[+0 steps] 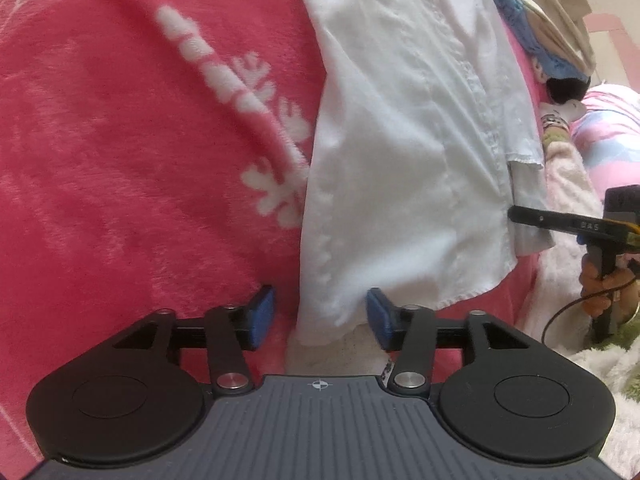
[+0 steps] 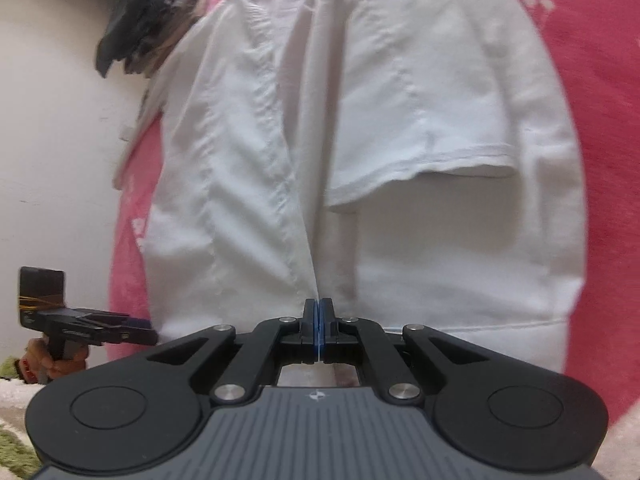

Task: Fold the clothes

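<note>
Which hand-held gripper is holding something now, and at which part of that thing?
The right hand-held gripper is shut on the white cotton shirt, at its front opening edge near the hem. The left hand-held gripper is open, holding nothing.

A white shirt [image 1: 408, 152] lies right of centre; a pink blanket [image 1: 120, 160] with white leaf pattern fills the left.

Black linkage gripper [image 2: 319, 328], blue-padded jaws (silver pivot screws)
</note>
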A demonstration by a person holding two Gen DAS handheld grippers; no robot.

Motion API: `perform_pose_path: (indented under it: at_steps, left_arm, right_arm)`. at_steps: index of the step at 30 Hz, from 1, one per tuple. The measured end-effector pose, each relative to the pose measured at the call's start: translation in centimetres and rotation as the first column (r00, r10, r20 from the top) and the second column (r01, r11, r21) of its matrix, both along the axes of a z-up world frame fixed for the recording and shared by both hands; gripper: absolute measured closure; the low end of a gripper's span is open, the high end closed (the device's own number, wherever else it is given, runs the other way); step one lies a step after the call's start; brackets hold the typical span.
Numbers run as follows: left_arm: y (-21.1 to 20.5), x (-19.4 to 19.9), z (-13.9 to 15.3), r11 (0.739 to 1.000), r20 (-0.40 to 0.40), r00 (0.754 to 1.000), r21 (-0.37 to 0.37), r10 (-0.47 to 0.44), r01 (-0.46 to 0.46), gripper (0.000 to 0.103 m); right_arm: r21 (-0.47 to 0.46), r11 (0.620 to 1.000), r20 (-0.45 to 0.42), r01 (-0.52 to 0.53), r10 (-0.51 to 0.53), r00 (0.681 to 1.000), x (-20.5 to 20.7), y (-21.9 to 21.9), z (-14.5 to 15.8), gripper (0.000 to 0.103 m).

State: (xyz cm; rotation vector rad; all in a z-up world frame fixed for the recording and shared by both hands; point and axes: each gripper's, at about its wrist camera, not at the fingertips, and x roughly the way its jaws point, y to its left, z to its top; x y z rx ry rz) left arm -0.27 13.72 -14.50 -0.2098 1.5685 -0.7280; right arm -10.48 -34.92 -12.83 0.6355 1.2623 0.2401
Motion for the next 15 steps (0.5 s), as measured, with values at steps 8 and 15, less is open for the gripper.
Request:
perform_pose_path:
  at_steps: [8,15]
  left_arm:
    - [-0.5,-0.9,0.2,1.0,0.027,1.0,-0.022,-0.005,0.005,0.075]
    - [-1.3,-3.0,3.1,0.977,0.019,0.998,-0.207,-0.054,0.057,0.103]
  right_arm:
    - [-0.019,1.0,-0.002,0.025,-0.025,1.0,-0.2,0.4,0.0,0.102]
    - [-0.037,0.999,0.017,0.008,-0.008,1.0,0.1,0.4,0.3,0.102]
